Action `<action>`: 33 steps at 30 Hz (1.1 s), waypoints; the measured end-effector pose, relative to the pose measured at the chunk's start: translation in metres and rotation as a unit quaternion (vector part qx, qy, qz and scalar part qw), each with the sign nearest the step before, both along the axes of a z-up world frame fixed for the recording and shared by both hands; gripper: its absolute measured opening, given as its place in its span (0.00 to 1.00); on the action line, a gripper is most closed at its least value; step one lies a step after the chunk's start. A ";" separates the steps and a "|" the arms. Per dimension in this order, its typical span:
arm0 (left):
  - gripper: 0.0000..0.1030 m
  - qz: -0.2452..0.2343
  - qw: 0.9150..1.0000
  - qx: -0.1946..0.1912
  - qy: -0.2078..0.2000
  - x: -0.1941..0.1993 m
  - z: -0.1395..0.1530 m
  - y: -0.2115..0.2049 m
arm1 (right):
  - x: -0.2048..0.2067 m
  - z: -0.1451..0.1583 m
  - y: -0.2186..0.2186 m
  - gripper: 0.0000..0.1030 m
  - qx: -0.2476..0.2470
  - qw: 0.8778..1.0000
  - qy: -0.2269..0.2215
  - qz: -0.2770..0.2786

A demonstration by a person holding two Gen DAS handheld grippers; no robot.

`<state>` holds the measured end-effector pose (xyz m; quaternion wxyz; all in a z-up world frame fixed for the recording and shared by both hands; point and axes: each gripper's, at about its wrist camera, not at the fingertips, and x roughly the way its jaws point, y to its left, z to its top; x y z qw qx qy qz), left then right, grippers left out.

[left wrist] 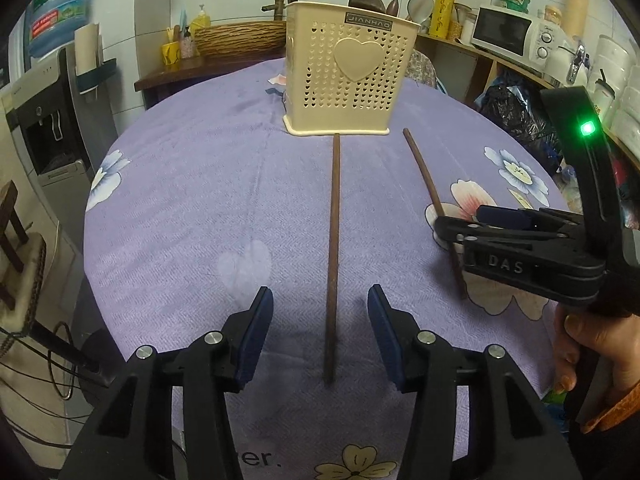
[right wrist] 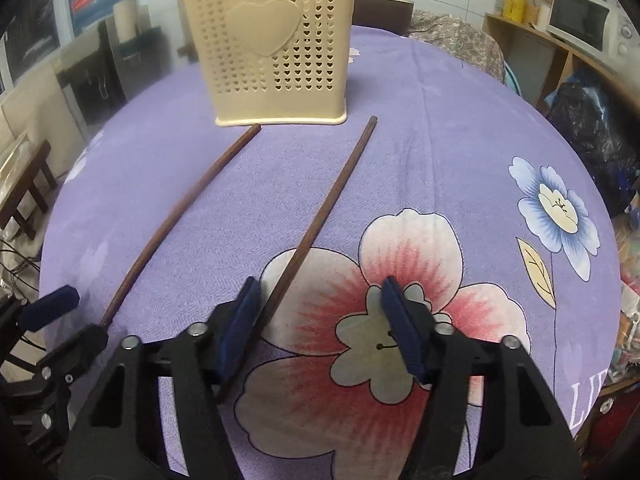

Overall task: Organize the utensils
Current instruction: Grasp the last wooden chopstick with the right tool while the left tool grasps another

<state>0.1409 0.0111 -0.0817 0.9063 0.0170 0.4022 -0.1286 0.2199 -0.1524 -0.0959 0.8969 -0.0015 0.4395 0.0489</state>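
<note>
Two thin, light, rigid chopsticks, the left chopstick (left wrist: 334,256) and the right chopstick (right wrist: 316,232), lay on the surface (left wrist: 192,208) near the holder (left wrist: 346,76), each between the unclenched jaws of the left hand-held gripper (left wrist: 320,332) and the right hand-held gripper (right wrist: 320,320), likely slippery and best pinched at the near ends.

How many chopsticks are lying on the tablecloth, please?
2. One chopstick lies between the left gripper's open pads; the other chopstick lies beside it, between the right gripper's pads.
</note>
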 end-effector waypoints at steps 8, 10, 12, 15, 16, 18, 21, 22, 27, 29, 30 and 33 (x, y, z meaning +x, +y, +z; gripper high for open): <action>0.52 0.012 1.000 -0.004 0.001 0.003 0.001 0.014 | -0.035 0.000 -0.049 0.09 0.001 1.000 0.013 -0.001; 0.52 0.015 1.000 -0.010 0.006 0.004 0.001 0.018 | -0.044 -0.001 -0.060 0.09 0.007 1.000 0.015 -0.004; 0.53 0.012 1.000 -0.013 0.007 0.004 0.002 0.017 | -0.050 -0.002 -0.068 0.10 0.032 0.999 0.016 -0.002; 0.57 -0.001 1.000 -0.012 0.006 0.008 0.005 0.013 | -0.051 0.004 -0.069 0.26 0.040 0.999 -0.008 0.010; 0.59 -0.011 1.000 -0.012 0.008 0.011 0.006 0.010 | -0.049 0.009 -0.068 0.46 0.041 0.999 -0.019 0.012; 0.59 -0.023 1.000 -0.010 0.012 0.019 0.008 0.006 | -0.040 0.020 -0.068 0.60 0.046 0.998 -0.036 0.026; 0.59 -0.038 0.999 0.004 0.006 0.037 0.013 -0.003 | -0.018 0.033 -0.062 0.60 0.055 0.996 -0.048 0.051; 0.58 -0.047 0.999 0.006 0.007 0.046 0.014 -0.008 | -0.008 0.035 -0.059 0.60 0.062 0.995 -0.047 0.063; 0.39 -0.075 0.997 0.019 0.028 0.085 0.008 -0.038 | 0.038 0.028 -0.042 0.53 0.045 0.994 -0.032 0.092; 0.32 -0.075 0.996 0.031 0.033 0.098 0.005 -0.045 | 0.053 0.025 -0.039 0.46 0.049 0.993 -0.024 0.101; 0.30 -0.076 0.996 0.029 0.038 0.103 0.004 -0.047 | 0.063 0.023 -0.037 0.43 0.056 0.993 -0.016 0.106; 0.25 -0.075 0.995 0.032 0.049 0.120 -0.001 -0.055 | 0.081 0.018 -0.033 0.34 0.061 0.992 -0.004 0.113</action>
